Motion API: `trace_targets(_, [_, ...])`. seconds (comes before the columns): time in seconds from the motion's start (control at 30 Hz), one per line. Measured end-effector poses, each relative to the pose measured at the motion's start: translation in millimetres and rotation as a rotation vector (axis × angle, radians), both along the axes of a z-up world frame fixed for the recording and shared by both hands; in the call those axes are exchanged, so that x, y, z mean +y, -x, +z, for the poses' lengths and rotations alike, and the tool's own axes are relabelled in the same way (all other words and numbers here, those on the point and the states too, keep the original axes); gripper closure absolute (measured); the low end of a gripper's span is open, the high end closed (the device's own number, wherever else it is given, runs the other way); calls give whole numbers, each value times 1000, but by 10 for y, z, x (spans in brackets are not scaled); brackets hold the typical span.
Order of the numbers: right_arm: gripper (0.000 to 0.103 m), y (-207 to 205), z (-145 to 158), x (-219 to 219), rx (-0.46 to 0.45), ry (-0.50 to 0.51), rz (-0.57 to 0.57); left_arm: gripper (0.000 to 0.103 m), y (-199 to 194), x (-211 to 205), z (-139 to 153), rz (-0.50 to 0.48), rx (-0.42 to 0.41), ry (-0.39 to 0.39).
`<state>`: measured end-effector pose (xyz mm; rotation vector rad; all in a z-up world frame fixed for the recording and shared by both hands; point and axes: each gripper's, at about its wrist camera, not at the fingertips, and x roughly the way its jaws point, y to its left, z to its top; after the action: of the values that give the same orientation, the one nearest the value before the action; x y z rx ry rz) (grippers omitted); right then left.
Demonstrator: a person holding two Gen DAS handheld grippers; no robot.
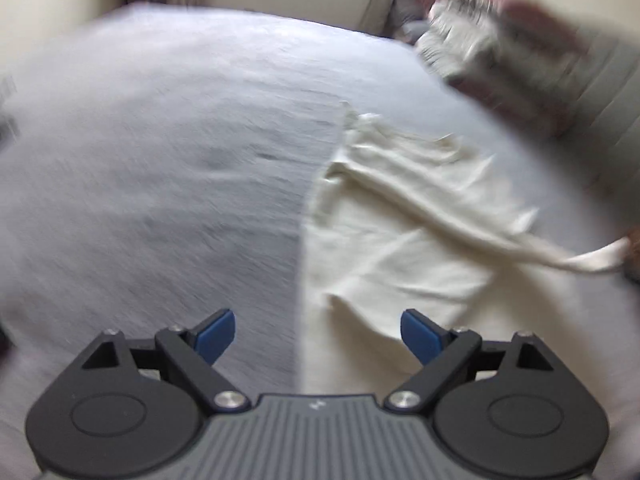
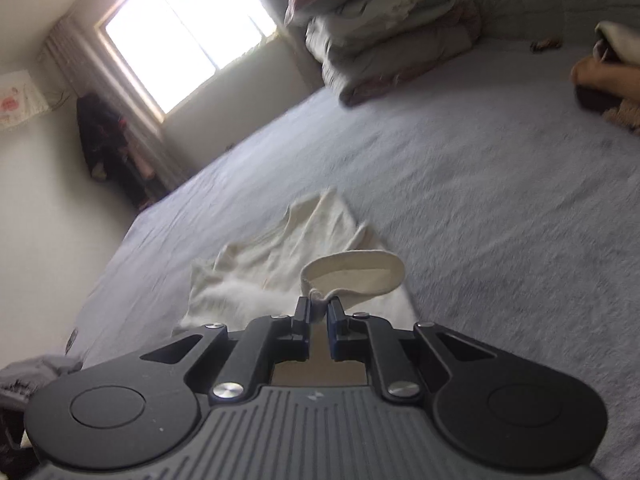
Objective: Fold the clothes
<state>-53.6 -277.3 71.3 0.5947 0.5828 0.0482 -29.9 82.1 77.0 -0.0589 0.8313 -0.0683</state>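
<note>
A cream garment (image 1: 400, 240) lies crumpled on the grey bedsheet (image 1: 160, 160), right of centre in the left wrist view. One part of it is pulled out to the right edge of that view. My left gripper (image 1: 318, 334) is open and empty, just above the garment's near left edge. My right gripper (image 2: 319, 310) is shut on a cuff or hem loop of the cream garment (image 2: 352, 276) and holds it lifted above the sheet (image 2: 480, 200); the rest of it trails on the bed.
A stack of folded quilts and pillows (image 2: 380, 32) sits at the head of the bed, also in the left wrist view (image 1: 500, 48). A person's foot (image 2: 600, 76) and other clothing lie at the right. A window (image 2: 180, 28) and dark clothes (image 2: 104, 140) are by the wall.
</note>
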Motion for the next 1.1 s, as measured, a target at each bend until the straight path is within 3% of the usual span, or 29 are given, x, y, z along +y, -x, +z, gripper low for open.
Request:
trace_targets(0.13, [91,-70,-243,104,84,-83,57,12,-192,-176,11,-29,-49,-63])
trace_targets(0.23, [91,-69,-248,156,71,-125,87,12,-447,-222,-37,-13,-80,-117])
trace_targets(0.37, [91,-61,-35,113,-29,-145,102,12,-792,-268,-154,-22,-138,-278])
trace_targets(0.5, [91,-93,220,0,-141,-170,110,12,-1069,-296,-279,-47,-143,-261])
trace_targets(0.67, [91,-94,329,-43,-179,-160,143,12,-1329,-471,-449,-100,-172,-394])
trace_targets(0.83, [91,-72,331,-95,-157,-114,166,11,-1533,-304,-461,-50,-163,-295])
trace_targets(0.93, [91,-202,187,-101,-12,-9,141,10,-1533,-184,-459,-45,-159,-267])
trace_targets(1.1, [69,-311,-126,-268,195,8,44,10,-1588,46,-490,14,-120,-112])
